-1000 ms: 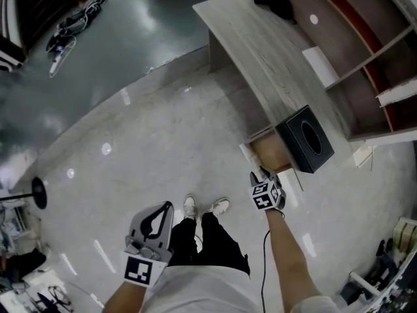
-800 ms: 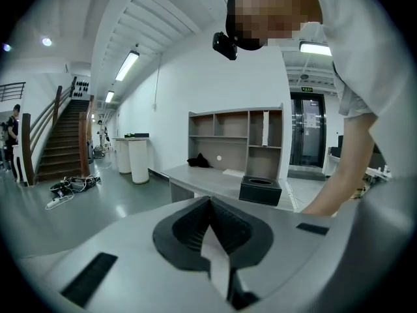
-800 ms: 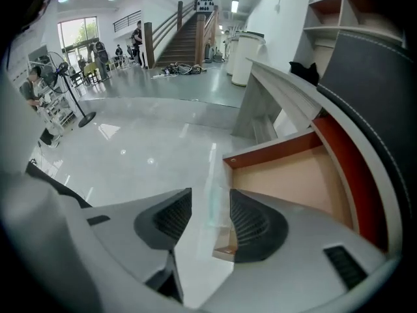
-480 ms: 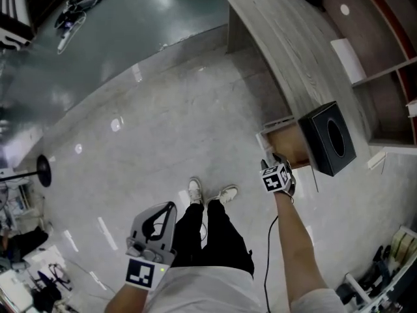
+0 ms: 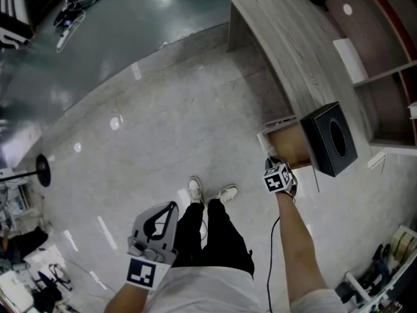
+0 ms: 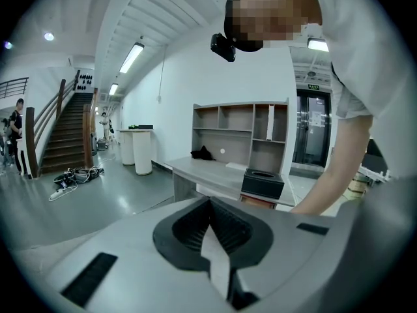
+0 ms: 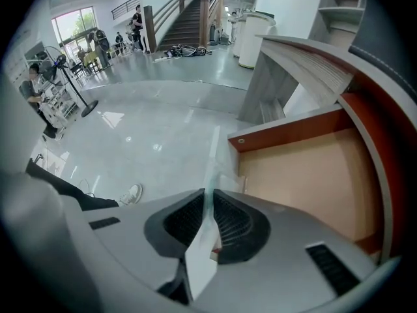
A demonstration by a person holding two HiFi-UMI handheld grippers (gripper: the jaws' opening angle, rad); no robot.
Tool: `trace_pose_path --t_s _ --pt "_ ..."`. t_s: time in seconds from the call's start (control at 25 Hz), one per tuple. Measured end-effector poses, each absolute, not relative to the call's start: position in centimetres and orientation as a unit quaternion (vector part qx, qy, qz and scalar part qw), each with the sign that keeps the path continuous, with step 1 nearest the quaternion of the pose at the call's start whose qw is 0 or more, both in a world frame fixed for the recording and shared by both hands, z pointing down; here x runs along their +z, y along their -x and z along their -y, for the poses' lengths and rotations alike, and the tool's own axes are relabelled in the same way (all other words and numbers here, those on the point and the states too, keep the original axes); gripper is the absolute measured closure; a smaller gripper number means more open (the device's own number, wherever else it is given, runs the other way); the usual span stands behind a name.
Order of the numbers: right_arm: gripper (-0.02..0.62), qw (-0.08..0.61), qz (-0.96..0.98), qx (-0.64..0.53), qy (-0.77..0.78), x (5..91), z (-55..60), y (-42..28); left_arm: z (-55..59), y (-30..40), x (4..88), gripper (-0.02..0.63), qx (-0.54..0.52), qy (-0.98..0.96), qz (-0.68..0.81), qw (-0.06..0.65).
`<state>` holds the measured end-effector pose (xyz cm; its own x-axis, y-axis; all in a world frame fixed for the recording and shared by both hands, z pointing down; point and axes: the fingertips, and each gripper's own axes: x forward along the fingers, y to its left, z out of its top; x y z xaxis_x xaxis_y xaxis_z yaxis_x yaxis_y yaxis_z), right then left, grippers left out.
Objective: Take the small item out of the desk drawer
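The desk [image 5: 293, 44] has its drawer [image 5: 290, 147] pulled open, showing a bare tan bottom [image 7: 306, 175] and a red-brown wall [image 7: 287, 128]. My right gripper [image 5: 272, 161] points steeply down at the drawer's front left corner. Its jaws have just been closing, and a thin, small clear item [image 7: 210, 168] sticks up from between them, pinched at the right gripper [image 7: 208, 197]. The left gripper [image 5: 163, 212] hangs low beside the person's legs, far from the drawer. In its own view the left gripper [image 6: 210, 204] is shut with nothing between the pads.
A black box with a round hole [image 5: 329, 139] sits on the desk edge right above the drawer. Shelving [image 5: 384, 57] stands behind the desk. The person's white shoes [image 5: 208, 191] stand on the glossy floor left of the drawer. Cables [image 5: 71, 18] lie far left.
The right gripper has sunk toward the drawer's front corner. The left gripper has dropped slightly. The head view has shifted, so the desk sits further right in the picture.
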<state>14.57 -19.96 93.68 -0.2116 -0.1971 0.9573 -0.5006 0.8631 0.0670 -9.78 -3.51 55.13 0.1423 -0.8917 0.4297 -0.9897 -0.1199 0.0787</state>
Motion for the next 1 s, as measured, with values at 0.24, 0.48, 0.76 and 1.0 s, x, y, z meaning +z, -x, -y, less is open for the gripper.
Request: trace_pose_path --t_s 0.24,0.48,0.76,1.0 --pt "0.554 0.576 0.77 0.133 -0.242 92.8 20.1 -14.7 4.1 9.9 54.9 0.588 0.13 -0.746 0.629 0.175" --pt "0.56 0.568 0.769 0.135 -0.261 90.8 20.1 -15.3 4.6 9.4 54.3 0.588 0.128 -0.761 0.613 0.168" --pt "0.566 0.55 0.772 0.134 -0.289 88.1 20.1 -15.4 4.9 9.4 53.1 0.589 0.11 -0.778 0.599 0.152" --pt "0.568 0.525 0.777 0.132 -0.321 84.7 20.3 -15.7 5.1 8.9 51.8 0.588 0.093 -0.796 0.583 0.132"
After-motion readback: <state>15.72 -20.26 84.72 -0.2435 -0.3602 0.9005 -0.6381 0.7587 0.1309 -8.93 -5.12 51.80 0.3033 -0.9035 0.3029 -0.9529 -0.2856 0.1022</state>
